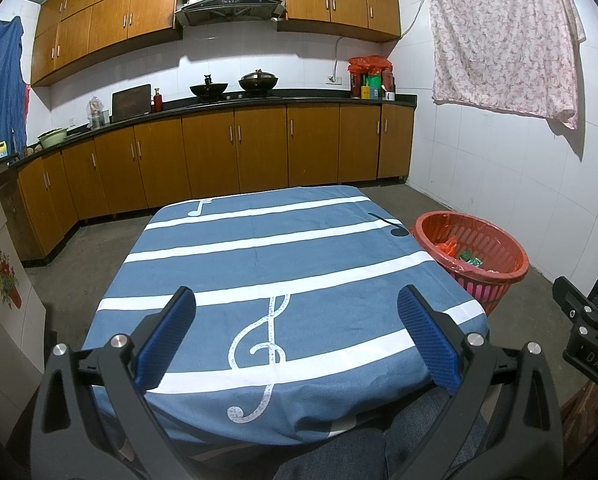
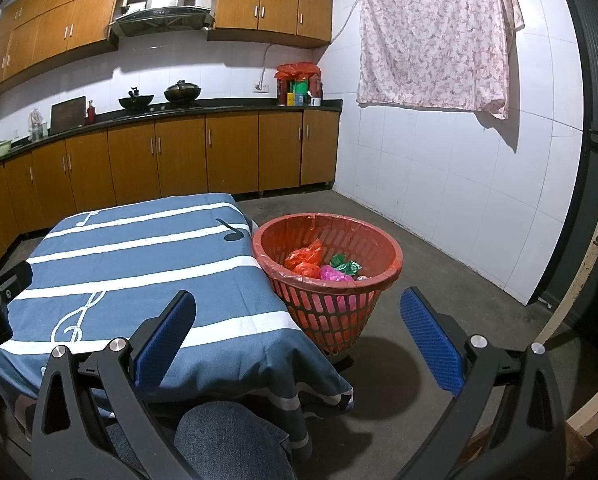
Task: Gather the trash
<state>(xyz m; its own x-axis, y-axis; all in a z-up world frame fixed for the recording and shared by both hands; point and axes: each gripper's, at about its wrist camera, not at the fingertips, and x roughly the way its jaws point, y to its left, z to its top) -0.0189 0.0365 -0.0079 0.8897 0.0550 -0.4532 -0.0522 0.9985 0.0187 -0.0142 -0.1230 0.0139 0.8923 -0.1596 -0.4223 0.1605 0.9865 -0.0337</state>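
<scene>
- The left gripper (image 1: 297, 308) is wide open, its two blue pads far apart, and it holds nothing; it hangs over the near edge of the table (image 1: 339, 272).
- The right gripper (image 2: 299, 312) is also wide open and empty; it is beside the near right corner of the table, above the floor (image 2: 439, 280).
- The table is covered with a blue tablecloth (image 1: 219, 264) with white stripes and music notes, and no trash lies on its surface.
- The red basket (image 2: 327, 304) stands on the floor just beside the right edge of the table, near the far right corner.
- A red plastic liner (image 2: 379, 236) is folded over the rim of the basket.
- The trash (image 2: 323, 266) is inside the basket: crumpled orange, pink and green plastic pieces lie together at its bottom.
- A knee in blue jeans (image 2: 227, 440) shows under the near edge of the table.
- Wooden cabinets (image 1: 259, 152) with a dark counter (image 1: 299, 100) run along the far wall.
</scene>
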